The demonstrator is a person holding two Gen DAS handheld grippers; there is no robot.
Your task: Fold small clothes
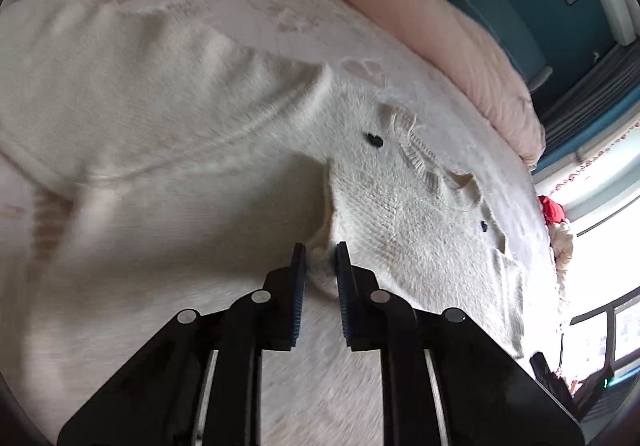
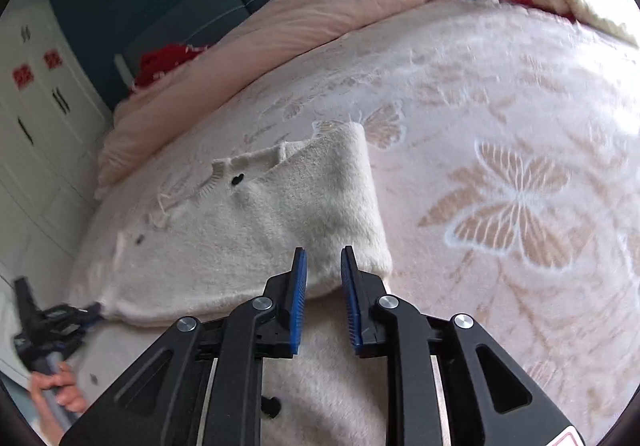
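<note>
A small cream knit cardigan (image 1: 400,205) with dark buttons lies on the bed, its sleeves folded over the body. My left gripper (image 1: 320,250) is shut on a bunched edge of the cardigan. In the right wrist view the cardigan (image 2: 248,230) lies ahead with one sleeve (image 2: 348,197) folded across it. My right gripper (image 2: 324,258) has its jaws a little apart around the knit's lower edge near the sleeve end. The left gripper (image 2: 86,314) shows at the far left of that view, at the cardigan's corner.
The bed is covered by a pale pink blanket with butterfly patterns (image 2: 516,201). A rolled pink duvet (image 2: 280,17) lies along the far side. Red cloth (image 2: 168,61) sits behind it. White cabinets (image 2: 36,117) stand at the left.
</note>
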